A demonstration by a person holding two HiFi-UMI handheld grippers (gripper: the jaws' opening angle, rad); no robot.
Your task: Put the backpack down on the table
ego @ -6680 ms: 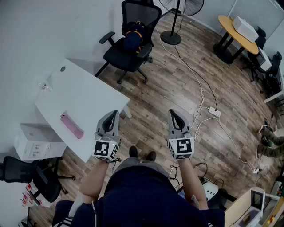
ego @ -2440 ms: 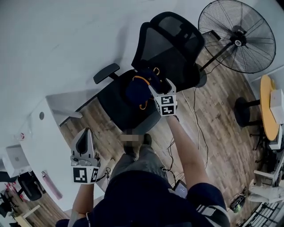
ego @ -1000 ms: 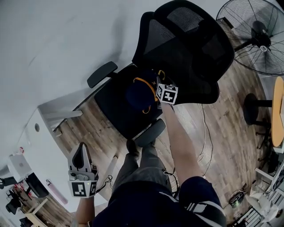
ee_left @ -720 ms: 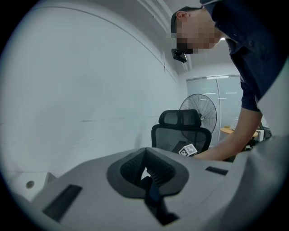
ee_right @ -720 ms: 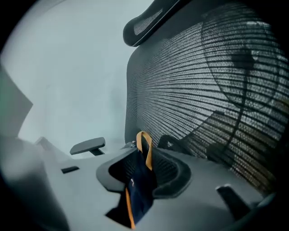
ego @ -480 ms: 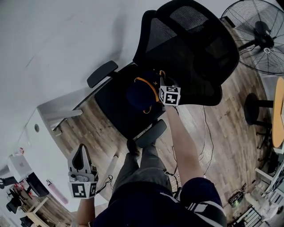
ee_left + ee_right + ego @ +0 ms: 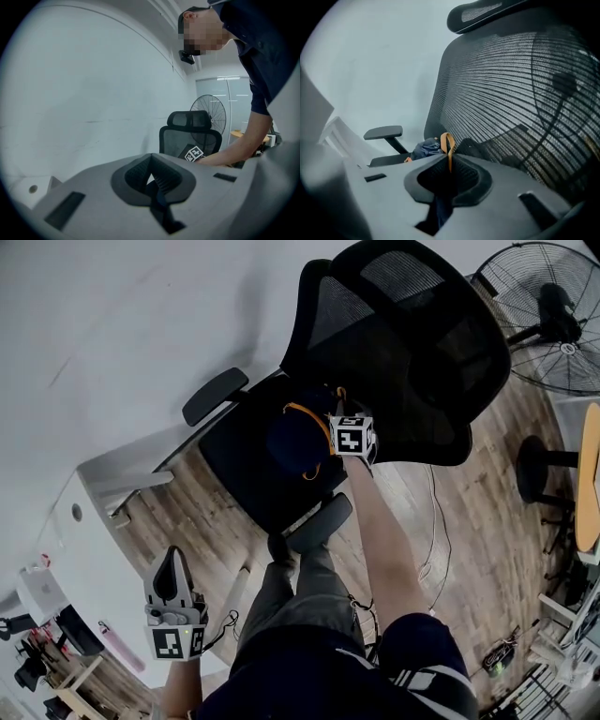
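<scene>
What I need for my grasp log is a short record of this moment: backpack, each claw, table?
backpack: dark blue fabric backpack with orange straps, on the seat of the black mesh office chair
right claw: just closed, shut on the orange top strap loop
left claw: shut, empty, apart from the chair
table: white table, lower left; backpack not on it yet

Dark blue backpack [image 7: 289, 439] with orange strap [image 7: 448, 141], black mesh chair [image 7: 412, 343], brown wood-plank floor [image 7: 473, 521], white table [image 7: 84, 563], grey left gripper [image 7: 172, 559] with black-and-white square markers.
</scene>
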